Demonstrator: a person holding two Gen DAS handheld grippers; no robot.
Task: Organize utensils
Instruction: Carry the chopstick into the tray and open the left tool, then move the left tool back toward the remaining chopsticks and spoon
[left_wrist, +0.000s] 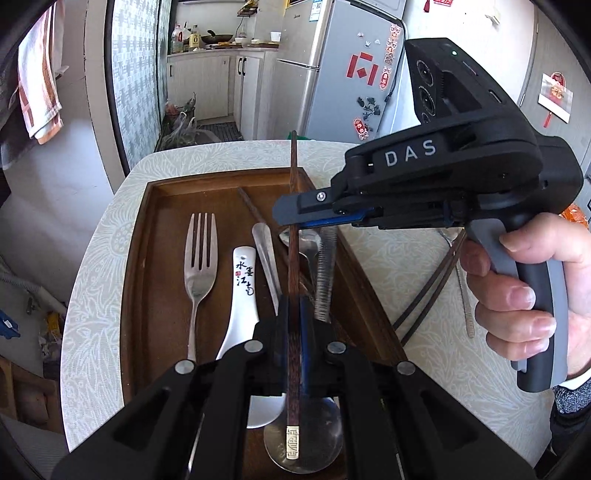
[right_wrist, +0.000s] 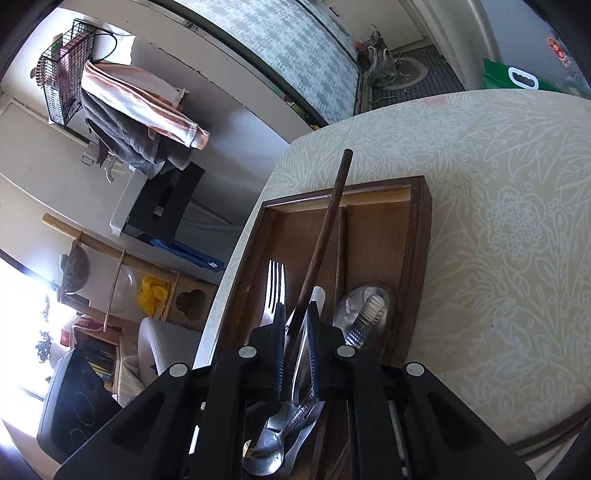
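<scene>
A dark wooden chopstick (left_wrist: 294, 258) is clamped between the shut fingers of my left gripper (left_wrist: 293, 314) and points away over the wooden tray (left_wrist: 140, 266). My right gripper (left_wrist: 291, 214) reaches in from the right and is shut on the same chopstick farther along; in the right wrist view the chopstick (right_wrist: 325, 236) runs out between its fingers (right_wrist: 297, 325). In the tray lie a fork (left_wrist: 199, 266), a white ceramic spoon (left_wrist: 242, 295), metal spoons (left_wrist: 295, 443), another chopstick (left_wrist: 255, 210) and a ribbed metal utensil (left_wrist: 327, 273).
The tray sits on a round table with a pale floral cloth (left_wrist: 96, 280). Two dark chopsticks (left_wrist: 428, 295) and a metal utensil (left_wrist: 463, 288) lie on the cloth right of the tray. A fridge (left_wrist: 343, 66) stands beyond the table.
</scene>
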